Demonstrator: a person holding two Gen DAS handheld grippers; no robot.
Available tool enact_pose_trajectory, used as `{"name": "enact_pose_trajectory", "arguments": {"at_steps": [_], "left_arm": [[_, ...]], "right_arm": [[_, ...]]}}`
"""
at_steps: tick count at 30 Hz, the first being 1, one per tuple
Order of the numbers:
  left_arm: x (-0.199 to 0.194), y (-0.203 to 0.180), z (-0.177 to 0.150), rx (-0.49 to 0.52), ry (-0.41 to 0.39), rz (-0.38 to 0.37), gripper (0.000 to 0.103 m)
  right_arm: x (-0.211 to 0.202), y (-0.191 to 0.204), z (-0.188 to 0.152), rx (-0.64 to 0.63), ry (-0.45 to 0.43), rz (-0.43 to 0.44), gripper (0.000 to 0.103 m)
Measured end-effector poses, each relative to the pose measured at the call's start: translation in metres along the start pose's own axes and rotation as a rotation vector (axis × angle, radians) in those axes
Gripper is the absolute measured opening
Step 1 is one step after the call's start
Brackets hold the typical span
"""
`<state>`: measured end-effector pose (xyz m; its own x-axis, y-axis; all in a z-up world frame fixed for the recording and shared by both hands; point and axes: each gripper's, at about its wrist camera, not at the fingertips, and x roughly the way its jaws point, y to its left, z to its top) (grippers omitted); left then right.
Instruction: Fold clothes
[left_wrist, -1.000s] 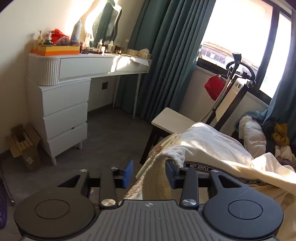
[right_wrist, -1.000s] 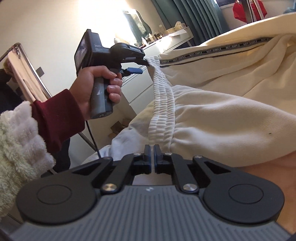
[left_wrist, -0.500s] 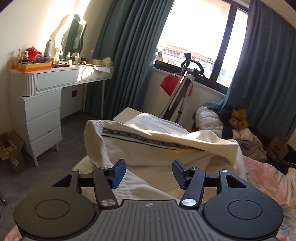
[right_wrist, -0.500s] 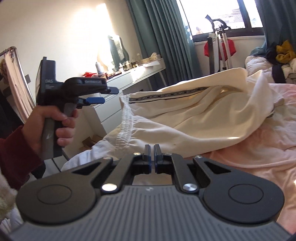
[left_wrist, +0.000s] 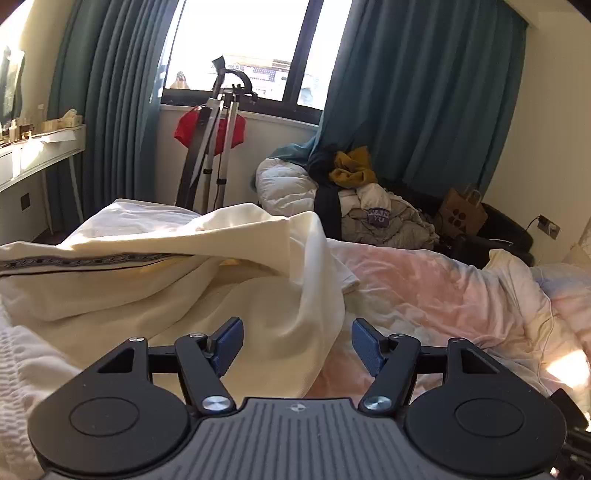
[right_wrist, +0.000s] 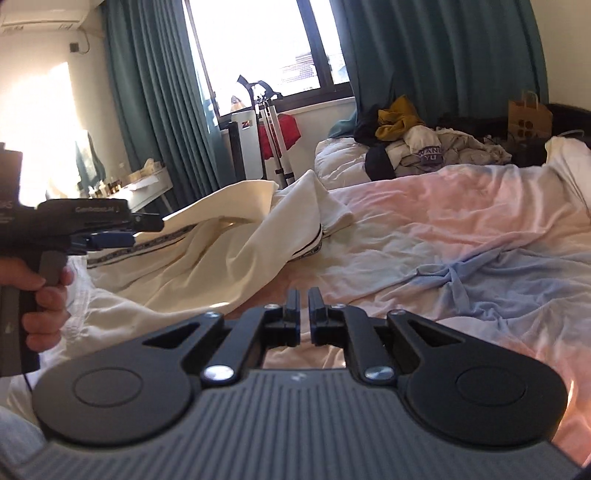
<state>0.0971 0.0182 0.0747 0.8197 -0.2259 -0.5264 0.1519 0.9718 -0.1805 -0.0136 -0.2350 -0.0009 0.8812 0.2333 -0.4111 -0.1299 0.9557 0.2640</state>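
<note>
Cream trousers (left_wrist: 177, 280) with a patterned black side stripe lie crumpled on the bed, legs pointing toward the window; they also show in the right wrist view (right_wrist: 221, 251). My left gripper (left_wrist: 297, 341) is open and empty, just above the near cloth; in the right wrist view it (right_wrist: 122, 232) hovers over the waistband end. My right gripper (right_wrist: 303, 301) is shut with nothing between its pads, over the bedsheet to the right of the trousers.
The bed has a pink and blue sheet (right_wrist: 461, 236). A pile of clothes (left_wrist: 369, 206) and a paper bag (left_wrist: 461, 214) lie beyond it. A stand with a red cloth (left_wrist: 210, 125) is by the window. A white dresser (left_wrist: 33, 147) is at the left.
Both grippers swung right, away from the dresser toward the window. The left gripper left the waistband edge and opened wider. The right gripper let the waistband go and drew back.
</note>
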Motion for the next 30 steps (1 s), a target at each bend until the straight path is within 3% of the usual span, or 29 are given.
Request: {"name": "enact_pose_trajectory", "arguments": {"at_steps": [2, 4, 7, 11, 15, 17, 21, 23, 26, 27, 30], "left_arm": [[0.032, -0.013, 0.011, 0.011, 0.010, 0.009, 0.073], [0.065, -0.027, 0.020, 0.026, 0.015, 0.017, 0.084], [0.116, -0.046, 0.033, 0.065, 0.032, 0.027, 0.091], [0.188, -0.067, 0.045, 0.120, 0.075, 0.071, 0.091], [0.254, -0.082, 0.058, 0.175, 0.065, 0.133, 0.089], [0.283, -0.083, 0.061, 0.184, 0.069, 0.154, 0.087], [0.342, -0.084, 0.067, 0.212, 0.091, 0.200, 0.083], [0.367, -0.081, 0.069, 0.236, 0.128, 0.225, 0.073], [0.394, -0.077, 0.073, 0.243, 0.176, 0.245, 0.032], [0.395, -0.075, 0.074, 0.233, 0.181, 0.241, 0.010], [0.373, -0.077, 0.078, 0.208, 0.133, 0.201, 0.006]], "right_arm": [[0.001, -0.013, -0.001, 0.024, -0.016, -0.003, 0.009], [0.005, -0.022, -0.004, 0.014, -0.026, -0.005, 0.009], [0.013, -0.039, -0.007, 0.045, -0.035, -0.018, 0.010], [0.033, -0.064, -0.011, 0.102, -0.015, -0.081, 0.025], [0.059, -0.088, -0.020, 0.191, 0.042, -0.092, 0.030], [0.072, -0.096, -0.023, 0.229, 0.063, -0.081, 0.054], [0.085, -0.107, -0.028, 0.292, 0.034, -0.034, 0.058], [0.096, -0.107, -0.032, 0.287, 0.053, -0.036, 0.060], [0.113, -0.107, -0.038, 0.288, 0.100, -0.043, 0.060], [0.118, -0.106, -0.040, 0.292, 0.113, -0.036, 0.060], [0.127, -0.102, -0.043, 0.272, 0.120, -0.039, 0.060]]}}
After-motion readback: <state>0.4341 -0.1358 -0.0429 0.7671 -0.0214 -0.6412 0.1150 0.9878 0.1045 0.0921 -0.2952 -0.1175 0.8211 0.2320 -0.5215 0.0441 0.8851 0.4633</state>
